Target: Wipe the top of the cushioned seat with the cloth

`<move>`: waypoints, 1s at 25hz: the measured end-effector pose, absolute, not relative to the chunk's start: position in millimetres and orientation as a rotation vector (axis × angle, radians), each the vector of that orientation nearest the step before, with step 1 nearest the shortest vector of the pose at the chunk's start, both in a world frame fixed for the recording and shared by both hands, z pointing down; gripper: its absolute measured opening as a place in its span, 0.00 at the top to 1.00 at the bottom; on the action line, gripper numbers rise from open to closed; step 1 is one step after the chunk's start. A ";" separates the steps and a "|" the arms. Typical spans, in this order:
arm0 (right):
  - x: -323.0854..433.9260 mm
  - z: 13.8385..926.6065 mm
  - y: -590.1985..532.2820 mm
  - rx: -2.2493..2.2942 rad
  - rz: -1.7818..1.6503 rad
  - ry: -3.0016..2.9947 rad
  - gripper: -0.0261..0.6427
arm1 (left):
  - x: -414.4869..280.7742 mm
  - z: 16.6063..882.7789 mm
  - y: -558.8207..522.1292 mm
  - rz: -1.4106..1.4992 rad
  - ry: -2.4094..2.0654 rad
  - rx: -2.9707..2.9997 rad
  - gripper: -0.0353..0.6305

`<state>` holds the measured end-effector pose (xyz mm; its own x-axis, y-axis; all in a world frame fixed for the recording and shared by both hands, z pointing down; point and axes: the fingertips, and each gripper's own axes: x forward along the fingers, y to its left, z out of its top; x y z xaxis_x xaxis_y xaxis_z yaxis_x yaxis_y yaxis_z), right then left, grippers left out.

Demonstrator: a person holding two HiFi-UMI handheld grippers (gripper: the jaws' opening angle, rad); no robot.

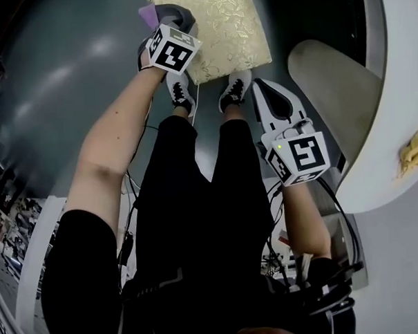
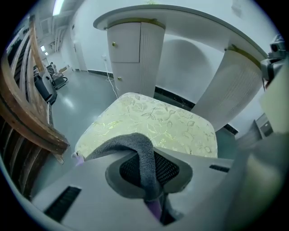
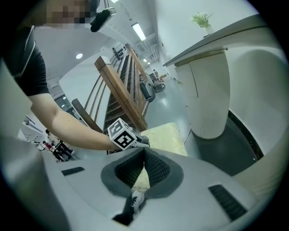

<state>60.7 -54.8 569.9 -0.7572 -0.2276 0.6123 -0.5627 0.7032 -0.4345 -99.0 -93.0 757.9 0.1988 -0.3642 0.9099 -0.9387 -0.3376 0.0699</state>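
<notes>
- Cloth point(image 2: 137, 145), grey and thick with a purple patch showing at its edge, is gripped between the jaws of the left gripper point(image 1: 166, 19); the jaws are closed onto it, and a fold is draped over their tips.
- Nothing is held by the right gripper point(image 3: 144, 153): its jaws are seen meeting at the tips with only the floor and a shoe visible past them, and it is kept low at the person's right side, well apart from the work.
- The cushioned seat point(image 2: 159, 121), covered in pale gold flowered fabric, is seen just ahead of the person's feet, beside a white curved counter point(image 1: 374, 155).
- In the head view the left gripper is placed over the near left corner of the cushion; whether the cloth is touching the fabric cannot be told from any view.
- The step in hand is judged to be the approach, or the very start of wiping: the cloth is secured and aimed at the cushion top, and most of the surface remains to be covered.
- For the next move, the cloth is to be lowered flat onto the cushion and drawn across it in overlapping passes, with the clamp kept firm so the draped fold is not pulled free.
- Light pressure is called for, since the padding is likely to give under the jaws.
</notes>
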 end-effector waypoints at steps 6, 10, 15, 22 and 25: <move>70.0 558.8 -70.4 0.655 0.853 -2.406 0.95 | -77.5 759.9 -113.6 1.122 -1.187 1.814 0.89; 72.5 555.0 -74.7 0.638 0.833 -2.426 0.95 | -61.5 764.2 -125.3 1.115 -1.123 1.817 0.89; 85.4 558.9 -78.1 0.663 0.849 -2.415 0.95 | -34.7 762.5 -151.6 1.128 -1.082 1.878 0.89; 101.9 563.5 -80.5 0.704 0.867 -2.399 0.95 | -3.9 767.1 -175.0 1.172 -0.995 1.934 0.89; 109.3 565.1 -80.8 0.730 0.875 -2.391 0.95 | 8.6 766.6 -186.3 1.190 -0.962 1.985 0.89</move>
<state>109.3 -80.8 565.1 -0.7379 -0.3119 0.5986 -0.6245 0.6518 -0.4303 8.6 -186.3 766.6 0.3275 -0.2668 0.9064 -0.8301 -0.5394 0.1412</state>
